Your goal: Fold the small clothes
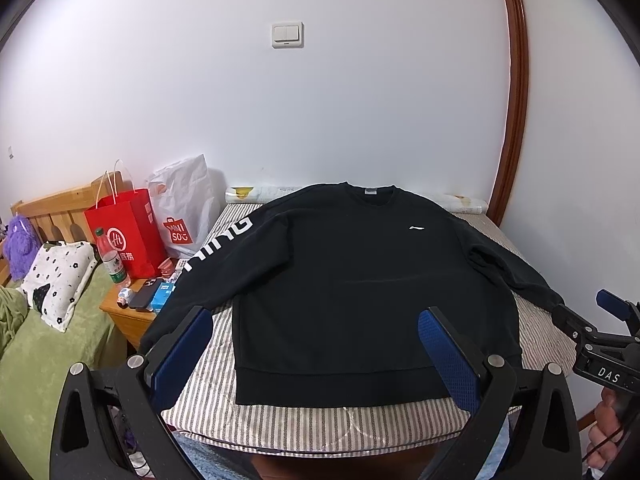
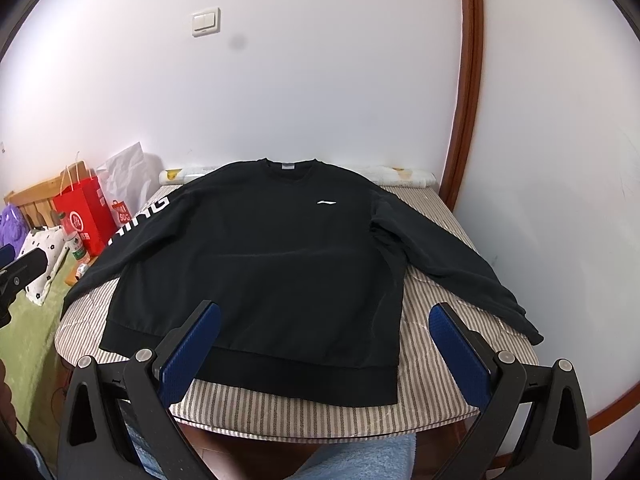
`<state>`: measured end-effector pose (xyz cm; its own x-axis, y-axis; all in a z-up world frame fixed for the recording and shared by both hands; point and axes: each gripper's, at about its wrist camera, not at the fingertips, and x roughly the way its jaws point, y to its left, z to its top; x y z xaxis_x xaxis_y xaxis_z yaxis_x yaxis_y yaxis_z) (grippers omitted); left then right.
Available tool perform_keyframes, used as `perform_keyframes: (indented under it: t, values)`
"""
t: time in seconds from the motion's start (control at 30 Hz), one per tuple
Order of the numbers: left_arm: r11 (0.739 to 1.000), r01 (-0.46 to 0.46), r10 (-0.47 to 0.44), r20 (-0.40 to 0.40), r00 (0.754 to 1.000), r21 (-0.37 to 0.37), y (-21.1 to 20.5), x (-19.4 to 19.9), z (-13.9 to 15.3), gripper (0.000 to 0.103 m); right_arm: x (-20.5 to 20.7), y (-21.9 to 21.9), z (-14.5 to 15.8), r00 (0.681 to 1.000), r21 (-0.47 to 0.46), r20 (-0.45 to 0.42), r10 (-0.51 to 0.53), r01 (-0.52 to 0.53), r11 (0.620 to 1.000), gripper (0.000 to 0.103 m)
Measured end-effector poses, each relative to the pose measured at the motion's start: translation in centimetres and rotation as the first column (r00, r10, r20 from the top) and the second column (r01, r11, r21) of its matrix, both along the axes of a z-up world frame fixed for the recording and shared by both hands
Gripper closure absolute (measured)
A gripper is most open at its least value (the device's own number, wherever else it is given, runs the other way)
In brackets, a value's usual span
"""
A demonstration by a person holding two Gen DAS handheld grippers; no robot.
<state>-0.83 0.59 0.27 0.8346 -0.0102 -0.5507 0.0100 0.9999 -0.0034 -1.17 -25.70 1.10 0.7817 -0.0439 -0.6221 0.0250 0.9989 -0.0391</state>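
Nearest the lens: left tool (image 1: 316, 356), black frame with blue textured pads, fingers spread wide apart, nothing between them, hanging just short of the near hem. Same for the right tool (image 2: 324, 350), fingers wide apart and holding nothing, poised over the hem's right half. Seen from the left wrist, right tool at the far right edge, a hand (image 1: 606, 434) wrapped round its handle, close by the cuff of the right-side sleeve; contact there hard to judge.

Just beyond: black long-sleeved sweatshirt with a small white chest logo (image 1: 356, 280) (image 2: 272, 256), lying flat and face up on a brown-and-white striped pad (image 1: 280, 420) (image 2: 432, 364). Ribbed hem toward the cameras, round neckline toward the wall. Both sleeves spread outward and angled down; white block lettering along the left-side sleeve, whose cuff runs past the pad's edge. Right-side sleeve lying across the stripes, slightly rumpled near the shoulder.

Off to the left: low wooden nightstand (image 1: 120, 316) crowded with a clear plastic bottle with a green label (image 1: 112, 258), a dark phone and small boxes. Behind it, red paper shopping bag with white rope handles (image 1: 128, 232) beside a white plastic bag with a red logo (image 1: 188, 208). Further left, green blanket, flower-print pillow (image 1: 60, 276), purple plush toy (image 1: 18, 246).

Far end: rolled pale printed sheet (image 1: 260, 194) against the white wall, cream double light switch (image 1: 287, 35) above, brown wooden door frame (image 1: 516, 92) at right.
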Motion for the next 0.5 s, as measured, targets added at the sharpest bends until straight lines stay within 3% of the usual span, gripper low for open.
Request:
perform_keyframes:
  t: [0.5]
  values:
    - [0.999,-0.026,0.026,-0.021,0.999,-0.021,1.1,0.5,-1.5,0.0,0.2,0.4,-0.8,1.0,-0.012,-0.006,0.02,-0.02,1.0,0.001]
